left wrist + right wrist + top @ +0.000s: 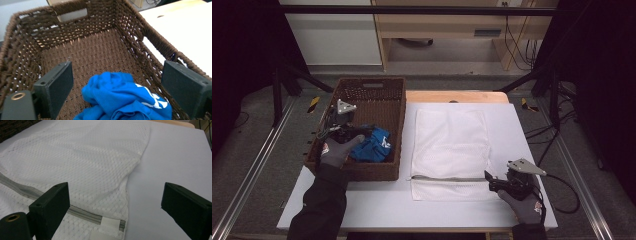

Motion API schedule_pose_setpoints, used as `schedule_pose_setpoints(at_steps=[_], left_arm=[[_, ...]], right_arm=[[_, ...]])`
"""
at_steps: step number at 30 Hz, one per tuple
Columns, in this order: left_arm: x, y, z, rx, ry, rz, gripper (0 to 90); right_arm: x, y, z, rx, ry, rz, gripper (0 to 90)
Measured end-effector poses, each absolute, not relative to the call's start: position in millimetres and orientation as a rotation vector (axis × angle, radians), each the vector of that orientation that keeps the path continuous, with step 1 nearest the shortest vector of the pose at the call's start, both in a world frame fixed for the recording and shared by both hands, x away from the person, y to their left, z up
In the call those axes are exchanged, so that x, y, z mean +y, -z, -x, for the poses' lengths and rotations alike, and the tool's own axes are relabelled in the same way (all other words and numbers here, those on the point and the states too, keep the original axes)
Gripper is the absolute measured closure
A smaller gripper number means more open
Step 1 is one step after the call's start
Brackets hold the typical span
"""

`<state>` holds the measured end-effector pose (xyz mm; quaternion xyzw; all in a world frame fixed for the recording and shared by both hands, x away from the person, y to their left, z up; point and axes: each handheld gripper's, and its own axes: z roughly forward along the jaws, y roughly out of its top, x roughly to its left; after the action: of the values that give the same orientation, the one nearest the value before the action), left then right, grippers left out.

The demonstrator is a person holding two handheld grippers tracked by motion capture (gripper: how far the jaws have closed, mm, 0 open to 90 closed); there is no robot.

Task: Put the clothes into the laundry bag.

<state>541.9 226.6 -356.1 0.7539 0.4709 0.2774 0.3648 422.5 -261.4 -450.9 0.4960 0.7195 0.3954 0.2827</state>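
your left gripper (pixel 117 85) hangs wide open, holding nothing, over the crumpled blue cloth (pixel 125 100) in the brown woven basket (pixel 362 172). right gripper (pixel 115 207), wide open & empty, sits at the white mesh zip bag (pixel 451 145), its grey zip (pixel 447 178) running l-r along the near edge, long axis front-to-back.

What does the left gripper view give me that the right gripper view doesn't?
Left gripper view alone: the brown wicker basket with the crumpled blue garment on its floor, lying between the left gripper's open jaws. Right gripper view alone: the white mesh laundry bag and the end of its grey zipper, with the right gripper open over the bag's corner. Both share the white table.
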Motion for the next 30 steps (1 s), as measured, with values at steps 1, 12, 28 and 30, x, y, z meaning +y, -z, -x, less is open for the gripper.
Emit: schedule_pose_setpoints(at_steps=[1,12,28,30], left_arm=[[226.5,358.1,-543.3,1.211,-0.714,-1.952,9.2],[224.6,383.8,-559.9,1.236,-0.646,-2.087,7.8],[216.0,405.5,-570.8,1.261,-0.535,-2.244,3.6],[213.5,408.6,-571.7,1.250,-0.521,-2.276,3.0]], right_arm=[[-261.3,451.2,-422.7,1.930,-1.056,-1.327,8.4],[-261.2,453.0,-423.9,1.944,-1.048,-1.330,7.7],[-261.0,454.4,-424.6,1.954,-1.047,-1.333,6.5],[-260.7,454.7,-424.6,1.956,-1.044,-1.336,6.3]])
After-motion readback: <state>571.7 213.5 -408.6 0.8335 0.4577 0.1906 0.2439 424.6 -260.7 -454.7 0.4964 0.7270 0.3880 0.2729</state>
